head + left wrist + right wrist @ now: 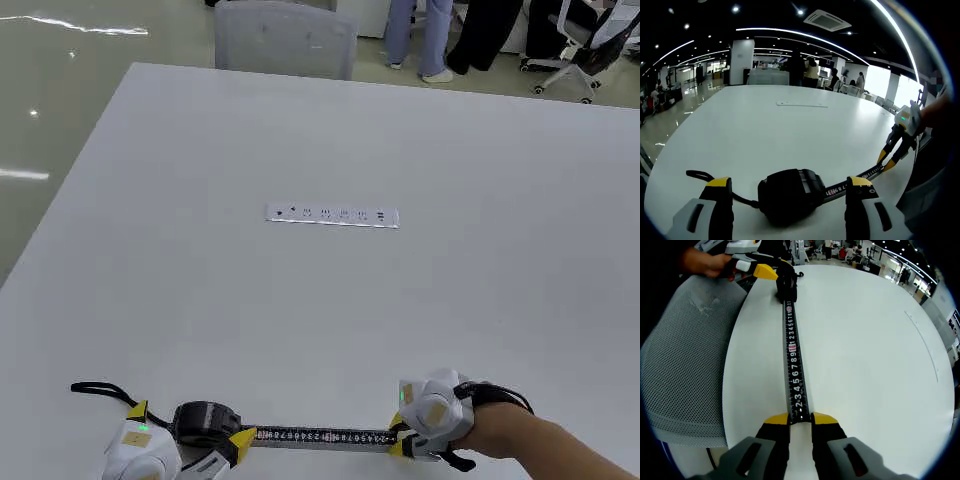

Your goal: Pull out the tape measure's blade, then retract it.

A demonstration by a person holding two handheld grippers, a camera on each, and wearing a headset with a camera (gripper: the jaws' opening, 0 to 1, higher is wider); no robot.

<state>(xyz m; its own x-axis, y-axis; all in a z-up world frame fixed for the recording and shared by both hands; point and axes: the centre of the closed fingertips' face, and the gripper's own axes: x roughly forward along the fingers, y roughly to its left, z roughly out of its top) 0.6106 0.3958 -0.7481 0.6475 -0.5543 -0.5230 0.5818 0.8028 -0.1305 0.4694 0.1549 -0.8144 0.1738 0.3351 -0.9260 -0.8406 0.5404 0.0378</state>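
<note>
On the white table (320, 300), near its front edge, the tape measure's black case (205, 420) is flanked by the left gripper (190, 424), whose jaws stand apart; the blade (320, 436) is laid out flat rightwards; its end is pinched by the right gripper (396, 436).

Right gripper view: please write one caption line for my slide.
Right gripper pinches the tip of the extended blade, which runs across the white table to the tape measure case.
</note>
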